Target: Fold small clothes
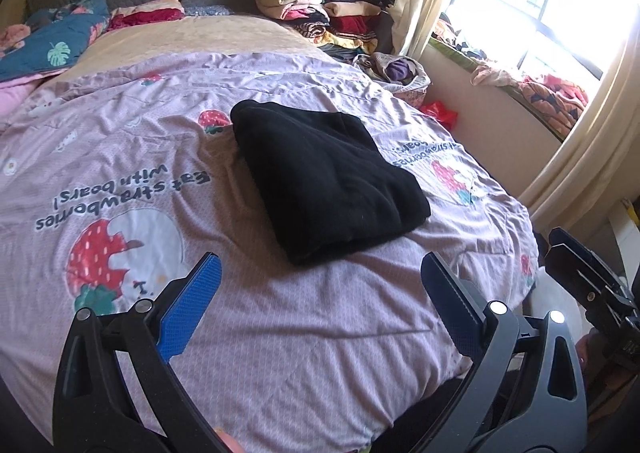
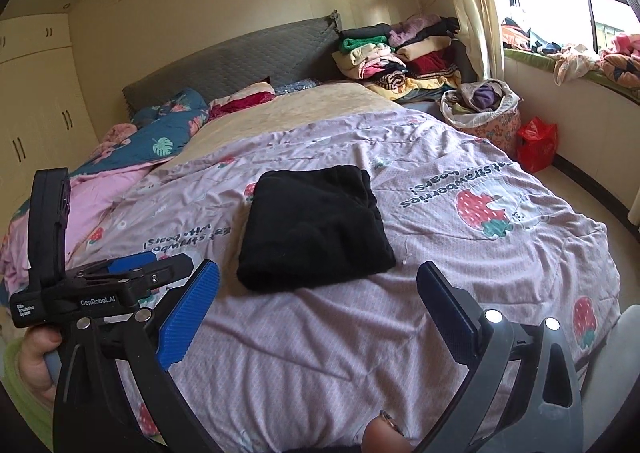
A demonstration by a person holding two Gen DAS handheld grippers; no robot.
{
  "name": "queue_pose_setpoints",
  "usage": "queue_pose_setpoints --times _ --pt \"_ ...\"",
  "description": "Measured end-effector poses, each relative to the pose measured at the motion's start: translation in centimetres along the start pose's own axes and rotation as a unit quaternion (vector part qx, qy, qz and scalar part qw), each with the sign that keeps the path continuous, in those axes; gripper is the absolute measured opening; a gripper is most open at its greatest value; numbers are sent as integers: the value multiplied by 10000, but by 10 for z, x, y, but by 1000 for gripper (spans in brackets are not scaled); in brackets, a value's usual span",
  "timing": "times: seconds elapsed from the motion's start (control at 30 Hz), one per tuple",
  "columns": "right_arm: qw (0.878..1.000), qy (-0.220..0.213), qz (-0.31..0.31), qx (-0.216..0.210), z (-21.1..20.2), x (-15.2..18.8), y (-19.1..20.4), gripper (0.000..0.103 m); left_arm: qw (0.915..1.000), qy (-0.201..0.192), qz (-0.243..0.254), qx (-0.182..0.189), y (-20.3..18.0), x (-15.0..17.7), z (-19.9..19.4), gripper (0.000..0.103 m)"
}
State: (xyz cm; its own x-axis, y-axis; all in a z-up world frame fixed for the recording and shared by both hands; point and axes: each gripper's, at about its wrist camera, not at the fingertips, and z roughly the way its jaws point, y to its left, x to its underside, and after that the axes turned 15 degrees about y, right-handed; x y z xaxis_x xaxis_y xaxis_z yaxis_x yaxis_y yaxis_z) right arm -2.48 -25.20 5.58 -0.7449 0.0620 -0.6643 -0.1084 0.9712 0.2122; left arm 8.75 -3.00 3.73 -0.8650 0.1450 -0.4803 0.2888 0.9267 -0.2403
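A black garment (image 1: 326,177) lies folded into a flat rectangle on the pink strawberry-print bedspread (image 1: 120,157); it also shows in the right wrist view (image 2: 316,225). My left gripper (image 1: 320,289) is open and empty, held above the bedspread just short of the garment's near edge. My right gripper (image 2: 318,293) is open and empty, also just short of the garment. The left gripper's body (image 2: 100,285) shows at the left of the right wrist view, and the right gripper's body (image 1: 592,285) at the right edge of the left wrist view.
A stack of folded clothes (image 2: 400,53) sits at the bed's head on the right. A basket of clothes (image 2: 484,113) and a red bag (image 2: 536,143) stand on the floor by the window wall. Rumpled quilts (image 2: 160,141) lie at the left. Wardrobe doors (image 2: 32,113) are far left.
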Motion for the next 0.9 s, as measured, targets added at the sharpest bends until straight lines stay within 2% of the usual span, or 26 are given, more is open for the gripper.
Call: queue_pose_setpoints --times 0.23,0.4,0.6,0.67,0.77,0.9 --pt "9997 -171 -87 158 -4 24 8 99 9992 -213 33 -324 -1 29 -7 93" --pt "9995 -251 72 195 2 47 -2 99 9992 -301 -14 -278 -1 47 -8 93" --pt "9980 -57 203 591 22 75 -16 99 9992 -257 -15 -299 1 56 -2 93" --pt "9982 66 251 545 27 79 -19 99 9991 -247 -26 -340 2 57 1 94" --pt "9981 37 243 561 27 79 -18 99 9994 -209 -92 -264 4 59 3 93" --pt "9981 7 221 579 25 78 -15 99 9992 -146 -60 -358 3 60 7 93"
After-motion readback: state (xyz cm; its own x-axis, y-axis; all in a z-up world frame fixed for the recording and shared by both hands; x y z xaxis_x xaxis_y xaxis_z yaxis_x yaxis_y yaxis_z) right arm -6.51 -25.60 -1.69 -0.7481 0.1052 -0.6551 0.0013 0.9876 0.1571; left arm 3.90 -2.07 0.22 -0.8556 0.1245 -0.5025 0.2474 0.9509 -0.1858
